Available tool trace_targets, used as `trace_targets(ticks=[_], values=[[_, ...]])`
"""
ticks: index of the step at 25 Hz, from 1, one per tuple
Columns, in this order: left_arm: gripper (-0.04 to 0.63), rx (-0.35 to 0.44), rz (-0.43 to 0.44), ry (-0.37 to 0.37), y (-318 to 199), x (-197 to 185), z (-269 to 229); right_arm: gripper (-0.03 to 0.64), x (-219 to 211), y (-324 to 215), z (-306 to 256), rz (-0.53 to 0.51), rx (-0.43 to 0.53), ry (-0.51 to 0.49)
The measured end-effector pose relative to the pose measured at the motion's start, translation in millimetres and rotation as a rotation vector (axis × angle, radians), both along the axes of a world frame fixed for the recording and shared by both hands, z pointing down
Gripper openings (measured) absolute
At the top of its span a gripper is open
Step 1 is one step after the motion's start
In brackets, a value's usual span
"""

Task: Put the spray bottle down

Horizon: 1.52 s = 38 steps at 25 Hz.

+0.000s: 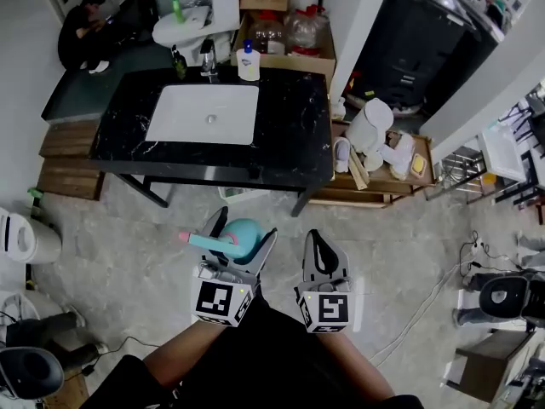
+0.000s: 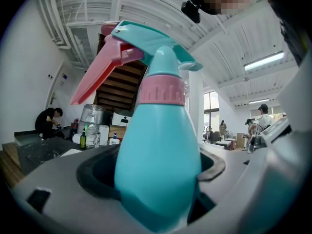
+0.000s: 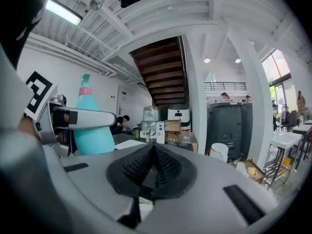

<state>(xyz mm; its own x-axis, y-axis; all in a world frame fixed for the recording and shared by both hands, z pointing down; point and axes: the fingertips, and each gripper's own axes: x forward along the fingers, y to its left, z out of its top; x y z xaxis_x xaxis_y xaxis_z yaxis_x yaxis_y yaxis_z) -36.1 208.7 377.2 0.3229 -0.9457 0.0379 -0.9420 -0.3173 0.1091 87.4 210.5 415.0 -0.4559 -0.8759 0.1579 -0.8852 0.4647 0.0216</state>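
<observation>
Pinching the spray bottle (image 2: 158,165), left tongs (image 1: 243,233); right tongs (image 3: 153,155) pressed together, seemingly short of counter (image 1: 213,169).

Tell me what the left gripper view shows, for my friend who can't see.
A turquoise spray bottle with a pink trigger is gripped in the left tool, filling the picture. Behind it are a dark staircase and a black counter.

Bright light is given by a ceiling lamp (image 3: 63,12) above the right gripper (image 3: 152,152); edges are bent and darkened there.
</observation>
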Motion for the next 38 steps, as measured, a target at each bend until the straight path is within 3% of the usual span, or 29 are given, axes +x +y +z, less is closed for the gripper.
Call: trace_targets(ticks=[8, 15, 26, 32, 38], values=[[0.422, -0.044, -0.011, -0.005, -52, -28, 22, 0.015, -45, -55, 4, -0.083, -0.009, 0.040], [0.422, -0.052, -0.029, -0.008, -99, -47, 14, 0.015, -52, -106, -7, -0.048, -0.020, 0.010], [0.422, -0.030, -0.023, -0.027, -178, -81, 16, 0.015, -76, -178, -1, -0.025, -0.056, 0.044], [0.422, -0.036, 0.026, -0.033, -214, -90, 25, 0.015, -86, -212, -5, -0.003, -0.036, 0.055], [0.422, 0.002, -0.006, 0.031, -237, -110, 9, 0.015, -108, -241, -7, -0.002, -0.034, 0.043]])
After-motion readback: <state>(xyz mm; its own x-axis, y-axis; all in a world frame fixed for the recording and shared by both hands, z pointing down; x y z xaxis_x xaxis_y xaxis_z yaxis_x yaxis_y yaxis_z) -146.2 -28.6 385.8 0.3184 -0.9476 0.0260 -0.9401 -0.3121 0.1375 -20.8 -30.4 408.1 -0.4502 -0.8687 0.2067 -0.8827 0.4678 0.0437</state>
